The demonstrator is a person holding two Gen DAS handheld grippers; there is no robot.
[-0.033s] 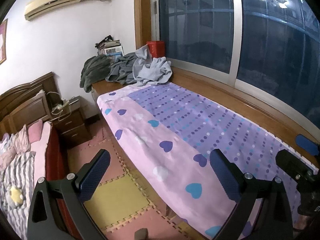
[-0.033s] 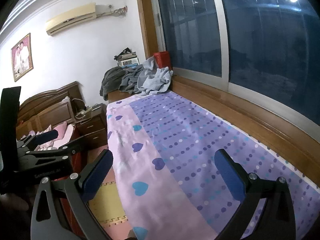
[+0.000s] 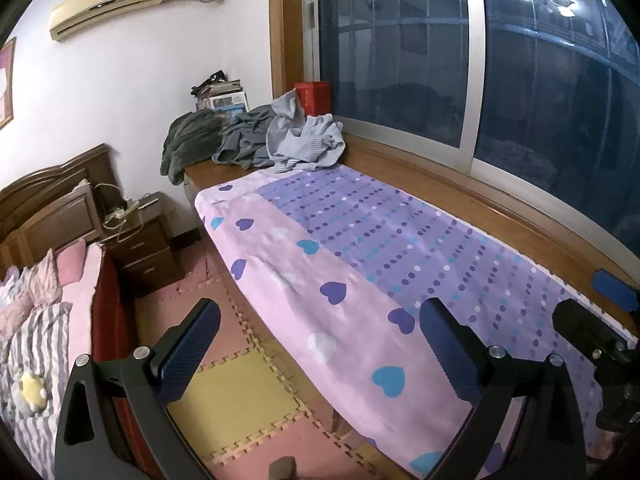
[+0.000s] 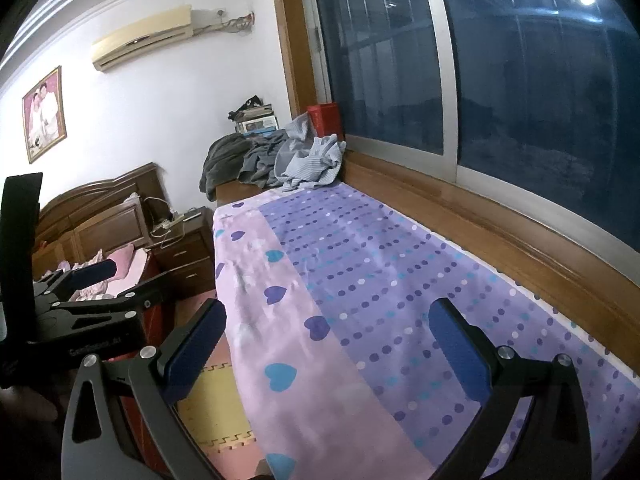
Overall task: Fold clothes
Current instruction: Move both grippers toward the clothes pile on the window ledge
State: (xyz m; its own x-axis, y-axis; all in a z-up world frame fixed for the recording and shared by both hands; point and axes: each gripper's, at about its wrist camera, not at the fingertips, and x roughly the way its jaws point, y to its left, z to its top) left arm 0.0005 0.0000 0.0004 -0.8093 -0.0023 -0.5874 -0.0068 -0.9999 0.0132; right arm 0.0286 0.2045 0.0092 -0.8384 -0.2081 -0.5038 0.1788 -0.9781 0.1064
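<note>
At the far end of the mat [image 3: 360, 248], by the window [image 3: 520, 80], that's where your clothes [image 3: 260, 144] sit: a loose heap on the wooden ledge, just past the mat's far edge. A pale blue striped shirt [image 3: 308, 144] lies on the right of the pile with its hem spilling onto the mat, a grey piece [image 3: 244, 140] in the middle, and a darker green-grey one [image 3: 188, 148] on the left, hanging over the ledge's corner. Nothing in that pile looks folded, and the mat itself has no garment laid out on it.

Your left gripper [image 3: 320, 352] hangs over the mat's near left edge, fingers spread wide with nothing between them. Your right gripper [image 4: 328, 352] is the same: wide apart, empty, above the near part of the mat. Both are well apart from the pile.

Handling-wise, all of this looks like light, floppy fabric. It'll sag and bunch the moment you lift it, and the pieces overlap, so one may drag its neighbour along. The striped shirt looks the easiest to pick, since it's on top and nearest. I'd pinch a single layer at an edge or corner that sticks out, like that hem on the mat, not a fistful of the crumpled middle. Can't make out collar or sleeves from here, too bunched up.
</note>
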